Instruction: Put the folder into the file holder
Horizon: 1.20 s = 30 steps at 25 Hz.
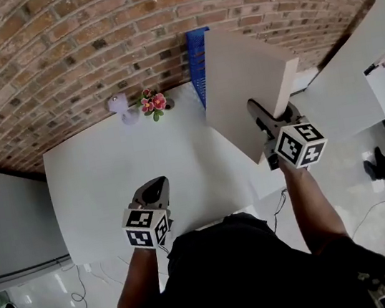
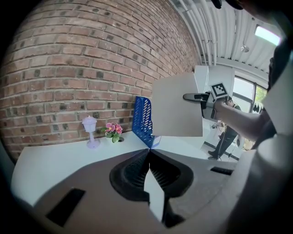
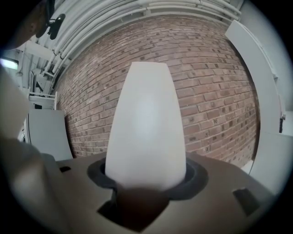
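Note:
My right gripper [image 1: 273, 112] is shut on the lower edge of a thick beige folder [image 1: 243, 83] and holds it upright and tilted in the air, above the table's right side. The blue slotted file holder [image 1: 197, 62] stands behind it against the brick wall, partly hidden by the folder. In the left gripper view the folder [image 2: 176, 107] hangs just right of the file holder [image 2: 142, 121], its bottom edge near the holder's top. In the right gripper view the folder [image 3: 146, 128] fills the middle between the jaws. My left gripper [image 1: 155, 186] is shut and holds nothing, low near the table's front edge.
The white table [image 1: 108, 170] stands against a brick wall. A small lilac lamp [image 1: 121, 108] and a pot of pink flowers [image 1: 153, 103] stand at the back, left of the file holder. A white panel leans at the right.

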Available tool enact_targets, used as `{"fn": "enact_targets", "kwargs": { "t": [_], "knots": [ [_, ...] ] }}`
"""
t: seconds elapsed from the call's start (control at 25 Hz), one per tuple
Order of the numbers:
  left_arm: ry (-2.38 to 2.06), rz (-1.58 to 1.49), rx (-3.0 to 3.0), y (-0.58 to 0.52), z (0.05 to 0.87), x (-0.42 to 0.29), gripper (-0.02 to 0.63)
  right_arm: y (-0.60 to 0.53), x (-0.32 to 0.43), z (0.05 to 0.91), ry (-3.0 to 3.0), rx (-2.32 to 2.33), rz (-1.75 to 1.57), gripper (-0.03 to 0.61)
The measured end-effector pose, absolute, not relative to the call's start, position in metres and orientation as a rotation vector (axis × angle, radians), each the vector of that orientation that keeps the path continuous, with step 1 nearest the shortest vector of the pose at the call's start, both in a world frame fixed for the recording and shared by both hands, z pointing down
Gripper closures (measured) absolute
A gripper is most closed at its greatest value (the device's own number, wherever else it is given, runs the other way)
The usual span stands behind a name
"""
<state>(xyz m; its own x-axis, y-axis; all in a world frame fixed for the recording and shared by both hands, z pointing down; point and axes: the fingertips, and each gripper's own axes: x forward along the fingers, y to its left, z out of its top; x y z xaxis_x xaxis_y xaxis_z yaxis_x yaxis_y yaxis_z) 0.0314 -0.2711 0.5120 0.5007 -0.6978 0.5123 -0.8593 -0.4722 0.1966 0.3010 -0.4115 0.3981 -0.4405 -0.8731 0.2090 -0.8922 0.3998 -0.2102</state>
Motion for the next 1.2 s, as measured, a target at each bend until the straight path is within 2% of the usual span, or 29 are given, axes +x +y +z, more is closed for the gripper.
{"fn": "enact_targets", "kwargs": {
  "t": [0.28, 0.68, 1.2],
  "knots": [
    [-1.300, 0.500, 2.332, -0.273, 0.510, 0.018, 0.609, -0.416, 0.299, 0.372, -2.587, 1.688, 0.418, 0.288],
    [-1.359, 0.468, 2.301, -0.268, 0.510, -0.009, 0.609, -0.468, 0.293, 0.323, -2.528, 1.945, 0.026, 0.287],
    [-1.432, 0.466, 2.210, -0.252, 0.516, -0.043, 0.609, -0.537, 0.258, 0.324, -2.508, 2.039, -0.117, 0.285]
  ]
}}
